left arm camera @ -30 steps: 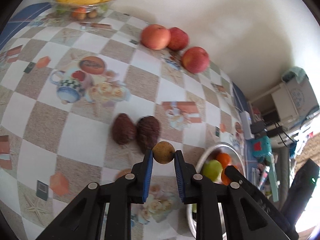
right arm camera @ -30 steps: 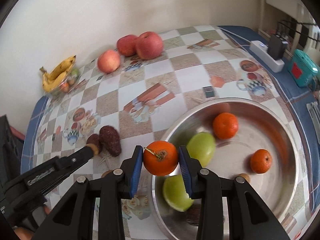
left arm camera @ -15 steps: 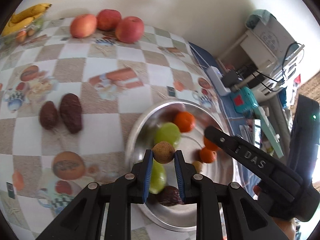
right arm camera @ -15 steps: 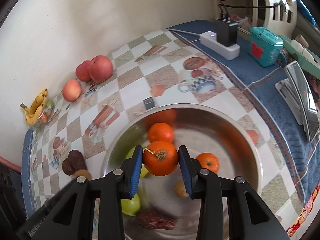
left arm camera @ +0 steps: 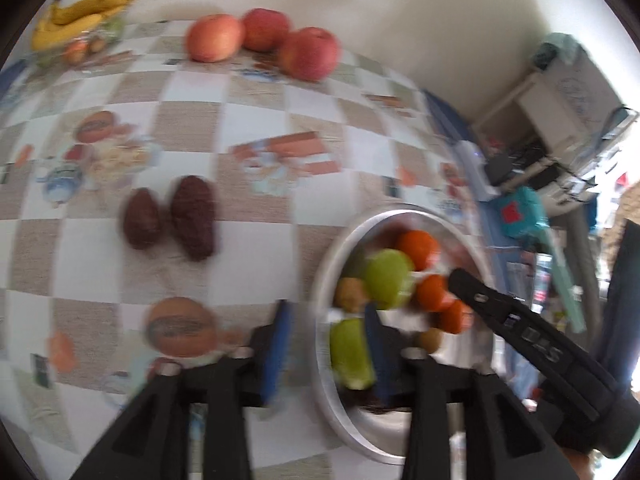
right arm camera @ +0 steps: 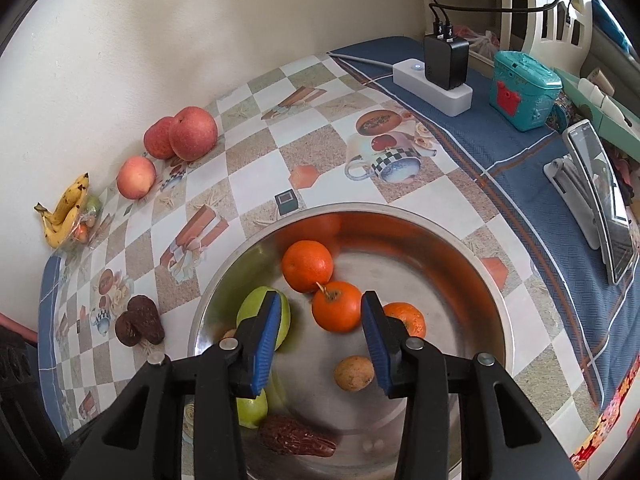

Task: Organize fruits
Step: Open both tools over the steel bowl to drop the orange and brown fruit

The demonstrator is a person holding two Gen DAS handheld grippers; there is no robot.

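A steel bowl (right arm camera: 472, 280) holds three oranges, two green fruits (right arm camera: 256, 312), small brown round fruits (right arm camera: 354, 372) and a dark brown fruit (right arm camera: 296, 438). My right gripper (right arm camera: 322, 338) is open over the bowl, and the stemmed orange (right arm camera: 336, 306) lies in the bowl between its fingertips. My left gripper (left arm camera: 326, 344) is open and empty at the bowl's (left arm camera: 320, 344) left rim; this view is blurred. Two dark brown fruits (left arm camera: 172, 212) lie on the checkered tablecloth. Three apples (left arm camera: 260, 40) sit by the wall.
Bananas (left arm camera: 80, 12) lie on a small glass dish at the far left corner. A white power strip with a black charger (right arm camera: 440, 68), a teal box (right arm camera: 524, 88) and a phone on a stand (right arm camera: 600, 200) sit on the blue cloth at right.
Both grippers opened. The orange dropped from my right gripper into the bowl, the small brown fruit left my left gripper, which swung left over the rim.
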